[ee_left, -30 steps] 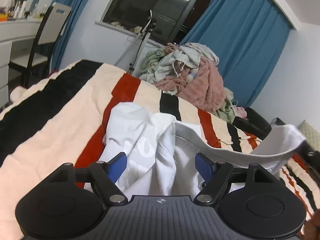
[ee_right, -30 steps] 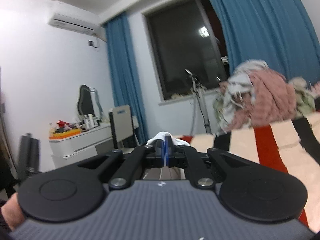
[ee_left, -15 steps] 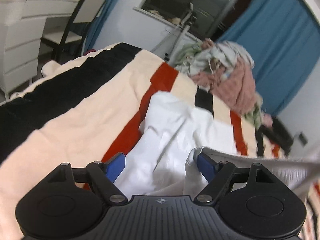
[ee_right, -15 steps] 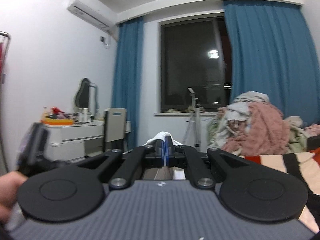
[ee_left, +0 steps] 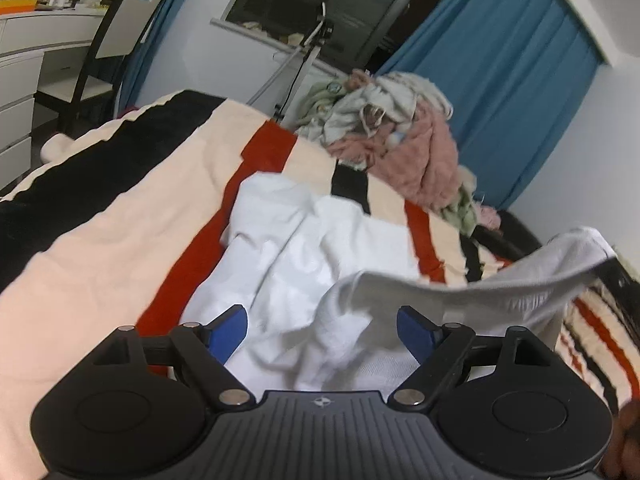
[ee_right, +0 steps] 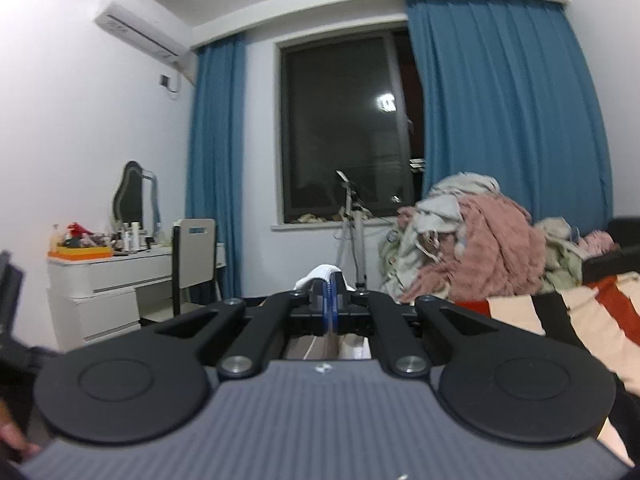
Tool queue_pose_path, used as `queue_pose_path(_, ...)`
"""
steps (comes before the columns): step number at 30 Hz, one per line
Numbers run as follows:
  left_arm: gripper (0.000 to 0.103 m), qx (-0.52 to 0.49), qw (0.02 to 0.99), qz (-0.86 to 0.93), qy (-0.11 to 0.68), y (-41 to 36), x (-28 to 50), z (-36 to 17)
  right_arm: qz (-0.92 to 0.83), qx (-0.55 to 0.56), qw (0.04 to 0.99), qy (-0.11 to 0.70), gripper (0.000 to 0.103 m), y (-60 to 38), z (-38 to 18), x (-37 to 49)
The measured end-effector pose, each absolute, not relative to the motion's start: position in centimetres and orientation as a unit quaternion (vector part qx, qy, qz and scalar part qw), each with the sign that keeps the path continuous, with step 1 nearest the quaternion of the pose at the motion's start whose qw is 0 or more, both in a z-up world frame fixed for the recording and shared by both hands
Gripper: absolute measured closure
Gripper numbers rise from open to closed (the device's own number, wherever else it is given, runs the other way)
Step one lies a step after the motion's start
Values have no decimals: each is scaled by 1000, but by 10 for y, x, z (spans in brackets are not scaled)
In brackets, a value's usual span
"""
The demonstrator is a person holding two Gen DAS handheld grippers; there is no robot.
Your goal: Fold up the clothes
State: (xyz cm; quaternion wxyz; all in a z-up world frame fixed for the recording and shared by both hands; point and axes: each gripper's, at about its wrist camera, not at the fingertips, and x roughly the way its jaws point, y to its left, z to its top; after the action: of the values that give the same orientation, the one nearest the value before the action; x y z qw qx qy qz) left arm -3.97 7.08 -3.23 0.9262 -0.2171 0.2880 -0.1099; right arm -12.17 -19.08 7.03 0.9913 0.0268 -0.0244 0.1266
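Observation:
A white garment (ee_left: 320, 252) lies rumpled on the striped bed cover (ee_left: 104, 256). One edge of it is lifted and stretches off to the right as a taut band (ee_left: 480, 292). My left gripper (ee_left: 322, 332) is open and hovers low over the garment, its blue pads either side of the cloth. My right gripper (ee_right: 329, 298) is shut on a bunch of the white garment (ee_right: 325, 272) and holds it up in the air, facing the window.
A heap of pink and grey clothes (ee_left: 400, 140) sits at the far end of the bed, also in the right wrist view (ee_right: 480, 232). A white dresser (ee_right: 104, 280) and chair (ee_right: 196, 260) stand left. A tripod (ee_right: 352, 224) stands by the window.
My left gripper has swung over the garment and now sits closer to it. My right gripper has turned level toward the window, still holding the cloth up.

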Motion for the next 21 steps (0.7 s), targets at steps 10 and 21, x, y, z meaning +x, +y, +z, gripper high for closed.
queue_pose_path(10, 21, -311, 884, -21, 350, 96, -19, -57, 98, -3, 994, -50, 99, -180, 68, -128)
queue_pose_path(21, 15, -157, 908, -75, 381, 55, -53, -56, -32, 52, 998, 20, 97, -211, 59, -99)
